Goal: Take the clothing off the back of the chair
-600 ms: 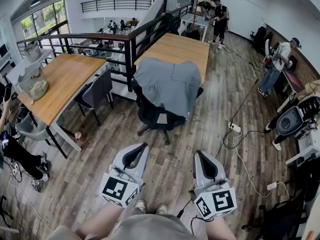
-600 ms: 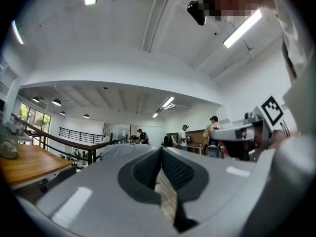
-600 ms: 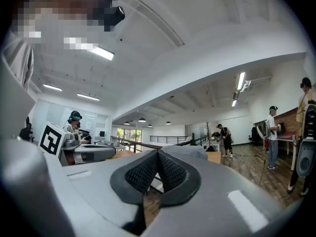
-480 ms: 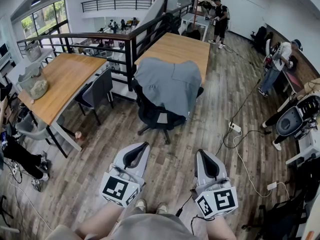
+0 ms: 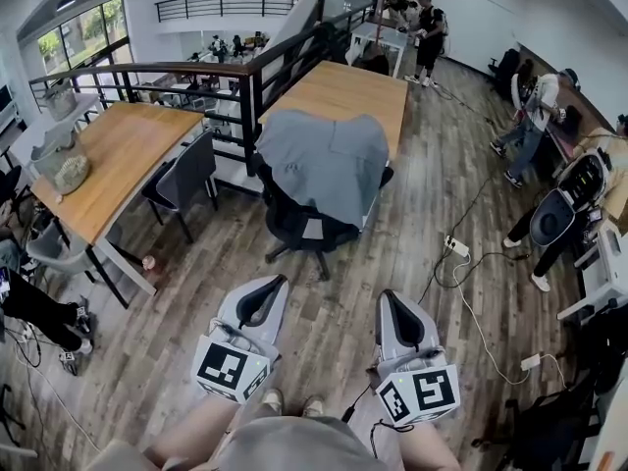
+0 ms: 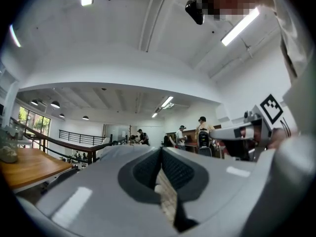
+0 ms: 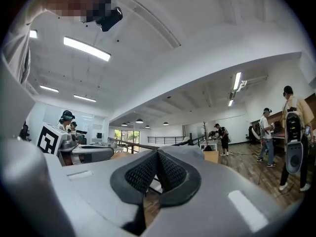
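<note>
A grey garment (image 5: 324,165) hangs over the back of a black office chair (image 5: 299,232) in the middle of the head view, beside a wooden table. My left gripper (image 5: 271,285) and right gripper (image 5: 390,297) are held side by side low in that view, well short of the chair. Both are shut with nothing between the jaws. In the left gripper view the gripper (image 6: 160,158) has its dark pads together, and the garment (image 6: 121,152) shows just over them. In the right gripper view the gripper (image 7: 157,159) is likewise shut, and the garment (image 7: 182,152) shows beyond the jaw tips.
A long wooden table (image 5: 348,94) stands behind the chair and another (image 5: 113,160) at the left with a dark chair (image 5: 186,177) beside it. A black railing (image 5: 245,77) runs between them. Cables and a power strip (image 5: 456,248) lie on the floor at right. People (image 5: 535,116) stand at right.
The head view has shifted slightly, so both grippers sit a little higher and left in it. The garment still hangs on the chair.
</note>
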Motion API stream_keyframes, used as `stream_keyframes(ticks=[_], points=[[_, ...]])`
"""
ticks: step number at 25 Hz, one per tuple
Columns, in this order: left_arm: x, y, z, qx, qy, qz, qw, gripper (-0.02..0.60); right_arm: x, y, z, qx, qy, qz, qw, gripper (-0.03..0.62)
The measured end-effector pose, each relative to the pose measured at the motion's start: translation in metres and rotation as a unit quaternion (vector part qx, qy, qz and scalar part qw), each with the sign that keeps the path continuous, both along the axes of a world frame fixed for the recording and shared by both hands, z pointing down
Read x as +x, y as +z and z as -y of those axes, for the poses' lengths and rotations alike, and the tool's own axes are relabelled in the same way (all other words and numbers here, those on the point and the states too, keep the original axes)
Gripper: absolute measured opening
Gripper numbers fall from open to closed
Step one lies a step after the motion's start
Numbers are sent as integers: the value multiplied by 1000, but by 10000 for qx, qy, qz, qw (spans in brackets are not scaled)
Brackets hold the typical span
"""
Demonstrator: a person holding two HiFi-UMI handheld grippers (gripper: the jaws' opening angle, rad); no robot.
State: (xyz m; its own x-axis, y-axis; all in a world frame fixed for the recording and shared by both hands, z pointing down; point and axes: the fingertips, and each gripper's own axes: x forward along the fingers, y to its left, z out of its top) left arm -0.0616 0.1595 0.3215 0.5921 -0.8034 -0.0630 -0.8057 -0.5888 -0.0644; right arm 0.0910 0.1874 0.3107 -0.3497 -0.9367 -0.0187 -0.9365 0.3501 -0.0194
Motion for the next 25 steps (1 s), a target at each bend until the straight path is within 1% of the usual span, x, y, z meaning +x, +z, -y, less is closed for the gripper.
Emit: stream_keyframes(ticks=[11,20,25], points=[[20,13,14,-92,-157,82,9998,-5,17,11,22,-67,-130,-67,9999,-2],[44,14,22,-51,-320,90,9994,-5,44,14,36,-23,-247,-35,9997,-2],[49,14,28,-61,-392,87,9992,-5,50,13,46,-31,-328,4,9995,-2]])
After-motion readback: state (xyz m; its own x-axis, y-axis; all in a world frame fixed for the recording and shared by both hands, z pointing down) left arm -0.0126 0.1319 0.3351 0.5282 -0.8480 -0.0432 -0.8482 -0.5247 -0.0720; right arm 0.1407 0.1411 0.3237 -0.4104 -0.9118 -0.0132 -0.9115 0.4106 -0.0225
